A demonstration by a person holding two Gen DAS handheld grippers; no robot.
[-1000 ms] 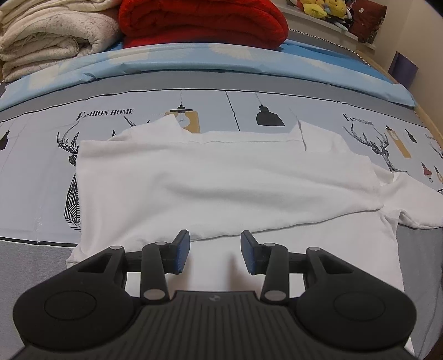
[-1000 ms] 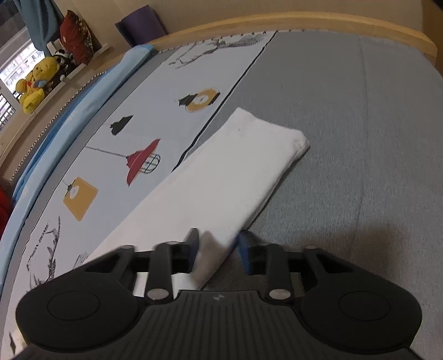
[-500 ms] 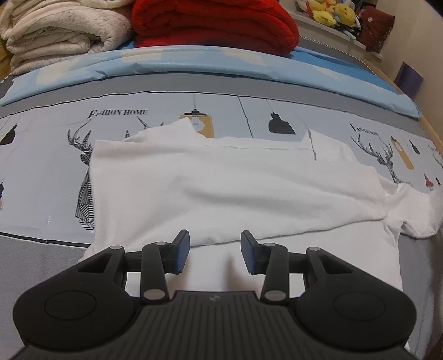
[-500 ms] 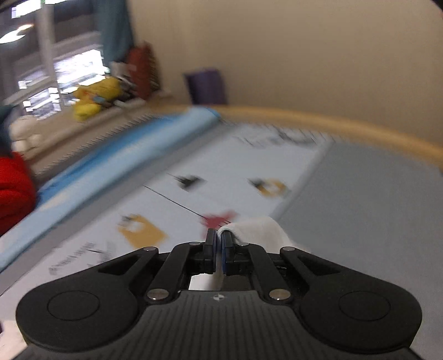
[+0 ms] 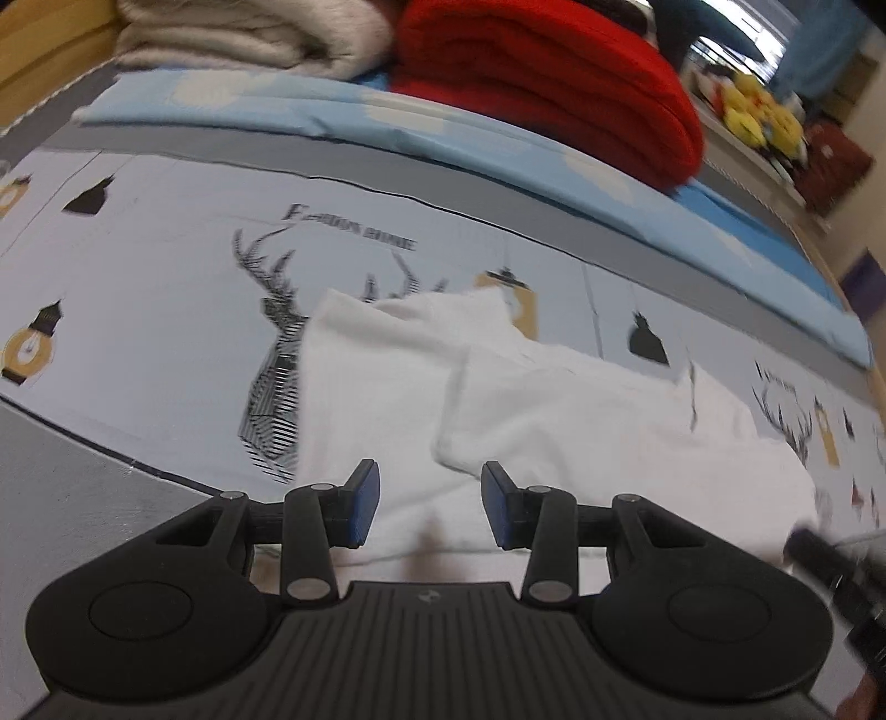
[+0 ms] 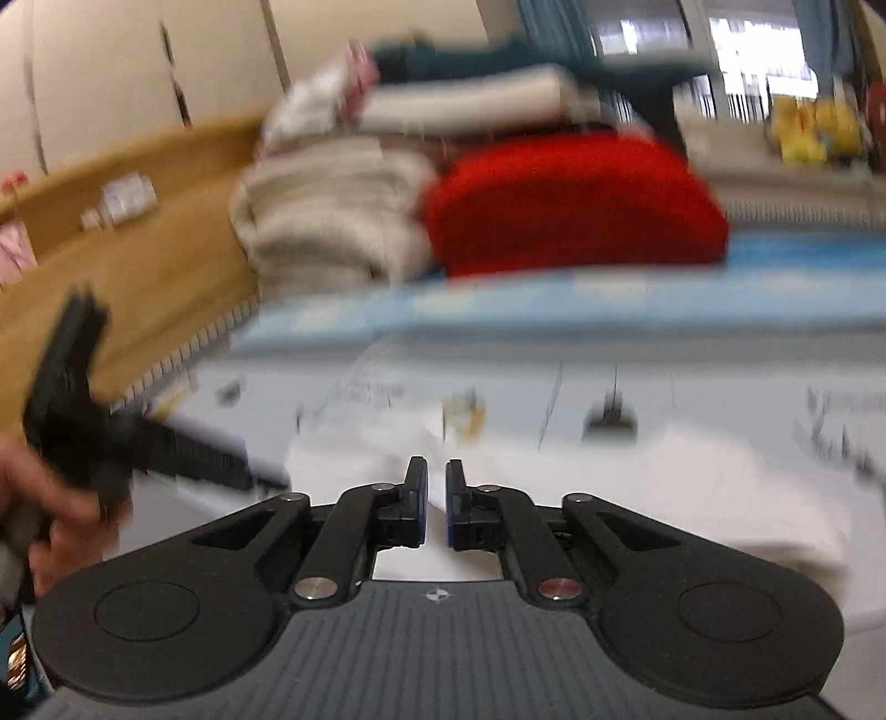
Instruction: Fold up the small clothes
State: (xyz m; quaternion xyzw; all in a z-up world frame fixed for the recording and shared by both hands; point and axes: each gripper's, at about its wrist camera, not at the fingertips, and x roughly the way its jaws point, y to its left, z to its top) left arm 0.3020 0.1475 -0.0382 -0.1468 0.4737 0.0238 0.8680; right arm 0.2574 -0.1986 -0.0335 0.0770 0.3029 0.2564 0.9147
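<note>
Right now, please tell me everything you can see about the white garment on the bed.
The white garment looks like soft, plain cotton. It lies flat on the printed bedsheet, partly folded: one layer is turned over another, with its edge crossing the middle. A collar shows at its far edge. In the left wrist view, no gripper pad touches it.

Two wrist fisheyes, both facing across the bed toward its stacked far side.

Left wrist view sits low and close over the white garment point(image 5: 581, 421), tilted steeply down, horizon rolled. Right wrist view looks flatter and further out (heavily blurred), taking in the wooden headboard point(image 6: 166, 232) and a window. Shared ground: the garment, the printed bedsheet point(image 5: 166, 277), the red blanket point(image 5: 554, 83) and cream blanket point(image 5: 249, 33). Each view catches the other gripper at its edge: left gripper point(image 6: 77, 399), right gripper point(image 5: 830, 559).
</note>
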